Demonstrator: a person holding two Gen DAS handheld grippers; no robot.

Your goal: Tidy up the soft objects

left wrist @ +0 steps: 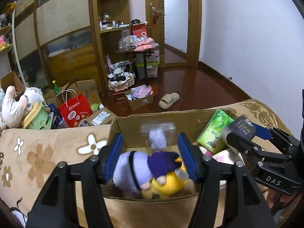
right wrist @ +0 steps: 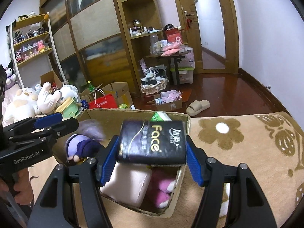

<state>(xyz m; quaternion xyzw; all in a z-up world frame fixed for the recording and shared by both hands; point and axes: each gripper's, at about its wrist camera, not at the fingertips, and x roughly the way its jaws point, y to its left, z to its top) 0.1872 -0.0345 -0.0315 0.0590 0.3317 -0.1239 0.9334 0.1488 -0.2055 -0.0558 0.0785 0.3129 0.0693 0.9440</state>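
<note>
- The left gripper (left wrist: 150, 157), black-framed with blue ribbed pads, stands fairly wide around a small plush doll with a lilac head, dark purple cap and yellow body (left wrist: 152, 171); the pads flank the doll, but whether they press it or have let go I cannot tell, since the toy is blurred
- The doll sits low over the near left end of the open brown cardboard box (left wrist: 157, 120), its long axis running across the jaws, so it lies straight ahead and slightly below the left gripper
- The right gripper (right wrist: 152, 148) is closed on a dark navy soft tissue pack printed "Face" (right wrist: 152, 142), held broadside between the pads, its long axis spanning the gap
- That pack hangs directly above the box's right half (right wrist: 182, 172), over a pale pink soft block (right wrist: 129, 184) and a magenta plush toy (right wrist: 161, 188) already inside
- Judging from this, the right hand's next move is a plain lowering into the box; the free space looks tight beside the pink block
- A green plastic-wrapped tissue pack (left wrist: 214, 131) leans on the far right wall
- The right wrist view alone shows the box's contents beneath the pack; the left wrist view alone shows the green pack's full face and a clear plastic packet (left wrist: 157, 131) against the far wall
- The box rests on a beige floral plush blanket (left wrist: 47, 152)
</note>
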